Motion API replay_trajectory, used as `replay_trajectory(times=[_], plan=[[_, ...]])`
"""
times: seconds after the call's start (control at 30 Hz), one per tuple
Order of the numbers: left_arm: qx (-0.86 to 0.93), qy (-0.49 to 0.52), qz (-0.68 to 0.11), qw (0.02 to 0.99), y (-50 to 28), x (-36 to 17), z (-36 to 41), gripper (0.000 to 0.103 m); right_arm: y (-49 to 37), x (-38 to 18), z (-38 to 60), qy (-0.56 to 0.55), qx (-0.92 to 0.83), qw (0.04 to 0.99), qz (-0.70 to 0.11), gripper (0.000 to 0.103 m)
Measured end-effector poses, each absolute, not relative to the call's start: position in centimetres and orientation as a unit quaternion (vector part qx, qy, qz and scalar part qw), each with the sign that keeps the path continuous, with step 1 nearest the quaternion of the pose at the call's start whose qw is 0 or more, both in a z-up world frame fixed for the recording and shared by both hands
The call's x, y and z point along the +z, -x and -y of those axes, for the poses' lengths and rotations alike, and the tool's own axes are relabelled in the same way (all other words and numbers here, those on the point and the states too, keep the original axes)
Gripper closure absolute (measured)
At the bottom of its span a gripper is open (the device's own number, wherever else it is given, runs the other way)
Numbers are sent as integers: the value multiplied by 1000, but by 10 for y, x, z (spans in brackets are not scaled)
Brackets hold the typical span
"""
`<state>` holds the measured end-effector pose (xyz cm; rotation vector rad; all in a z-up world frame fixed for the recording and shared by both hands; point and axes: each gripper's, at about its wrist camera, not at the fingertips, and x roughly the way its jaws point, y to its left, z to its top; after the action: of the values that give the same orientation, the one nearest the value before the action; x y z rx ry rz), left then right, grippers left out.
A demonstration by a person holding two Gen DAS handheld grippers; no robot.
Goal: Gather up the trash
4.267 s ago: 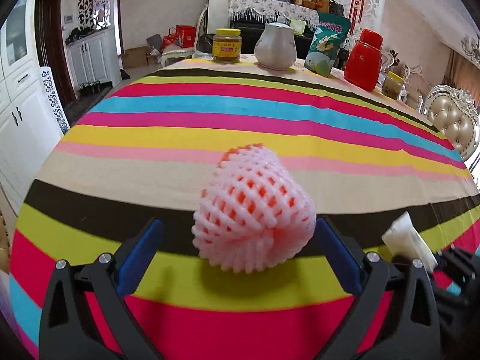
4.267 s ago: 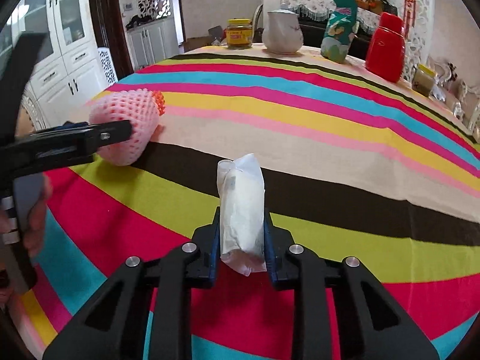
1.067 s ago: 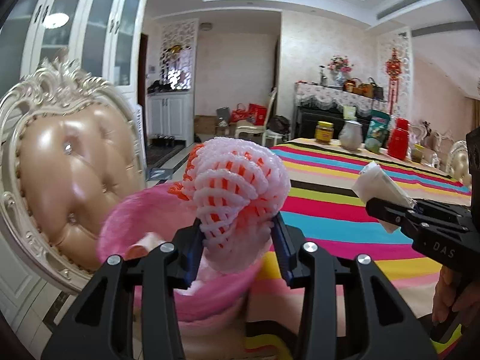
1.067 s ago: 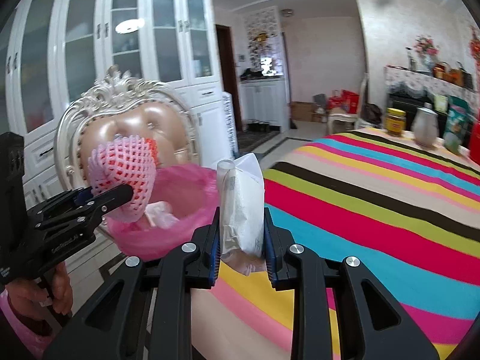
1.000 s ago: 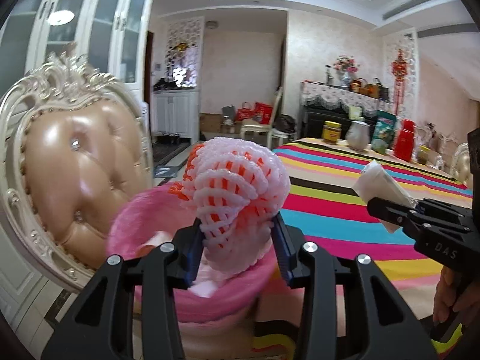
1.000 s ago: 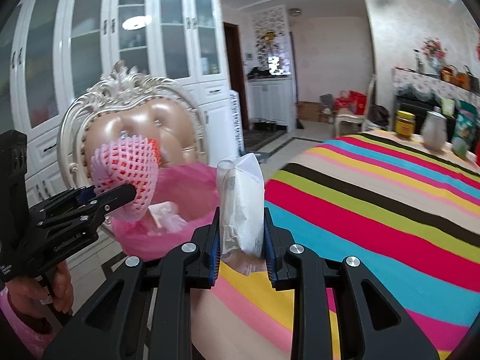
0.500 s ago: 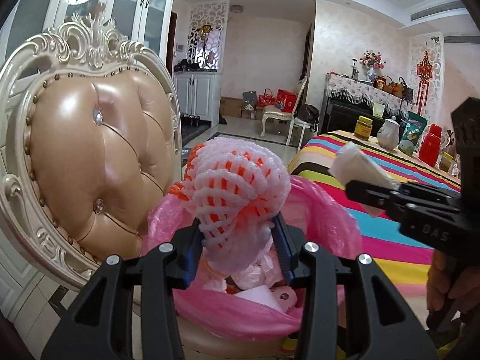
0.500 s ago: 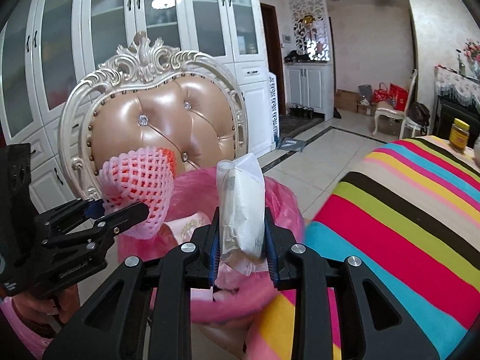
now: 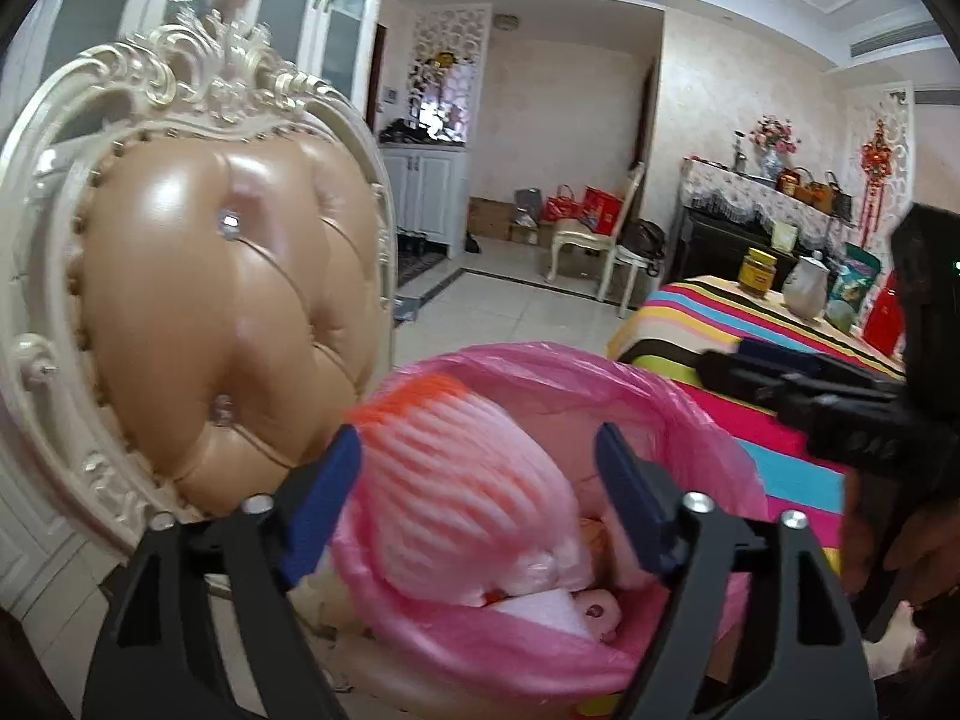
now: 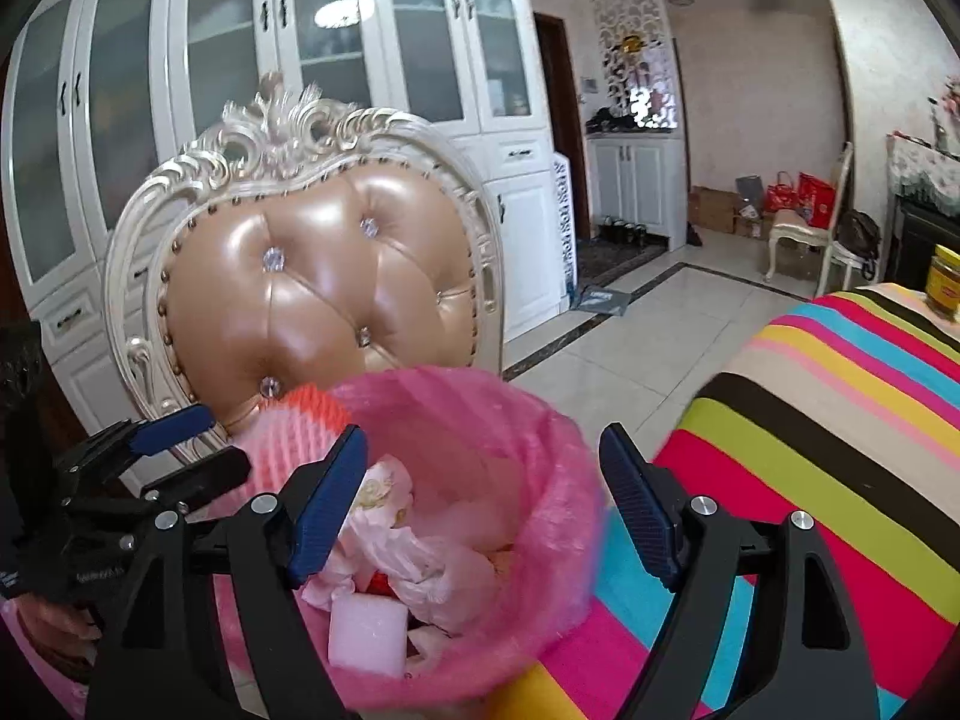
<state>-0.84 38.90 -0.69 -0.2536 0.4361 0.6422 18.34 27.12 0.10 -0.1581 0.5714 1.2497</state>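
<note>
A bin lined with a pink bag (image 9: 690, 420) (image 10: 540, 420) stands under both grippers. My left gripper (image 9: 477, 498) is opening. The pink and orange foam net (image 9: 468, 480) hangs blurred between its blue pads, free of them, over the bin's mouth. From the right wrist view the foam net (image 10: 300, 438) shows at the bin's left rim, beside the left gripper (image 10: 192, 450). My right gripper (image 10: 483, 501) is opening too, with nothing between its pads. Below it in the bin lie crumpled white wrappers (image 10: 432, 564) and a white foam block (image 10: 366, 630).
A chair with a tan tufted back (image 10: 312, 300) (image 9: 210, 312) rises just behind the bin. The striped table (image 10: 840, 420) runs off to the right, with a jar (image 9: 757, 264) and a white jug (image 9: 804, 288) at its far end. White cabinets (image 10: 300, 30) line the wall.
Both grippers went from shut to open. The foam net left the left pads and is dropping toward the bin. The white packet is gone from the right pads.
</note>
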Motion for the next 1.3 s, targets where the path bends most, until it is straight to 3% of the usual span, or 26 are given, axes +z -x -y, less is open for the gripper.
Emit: replay_trajectory(times=[0.1,0.3,0.4,0.67,0.97,1.1,1.3], plan=[[332,113,-201,915,19,0,-383,5,-179,10,-245,75,569,779,-250,27],[351,70,-151,922,44,30,-349,5,-165,31,-182,77,545,798,-246,25],[349,41,-128,928,54,49,-319,5,-155,41,-146,63,533,806,-250,19],[358,9,-117,926,67,75,-250,5,-119,61,-63,42,517,822,-236,18],[325,27,-143,934,84,62,-174,5,-95,45,5,41,501,832,-236,18],[323,41,-186,927,80,38,-149,5,-93,33,15,43,508,825,-242,18],[364,55,-192,910,93,24,-133,5,-89,22,7,44,530,811,-244,18]])
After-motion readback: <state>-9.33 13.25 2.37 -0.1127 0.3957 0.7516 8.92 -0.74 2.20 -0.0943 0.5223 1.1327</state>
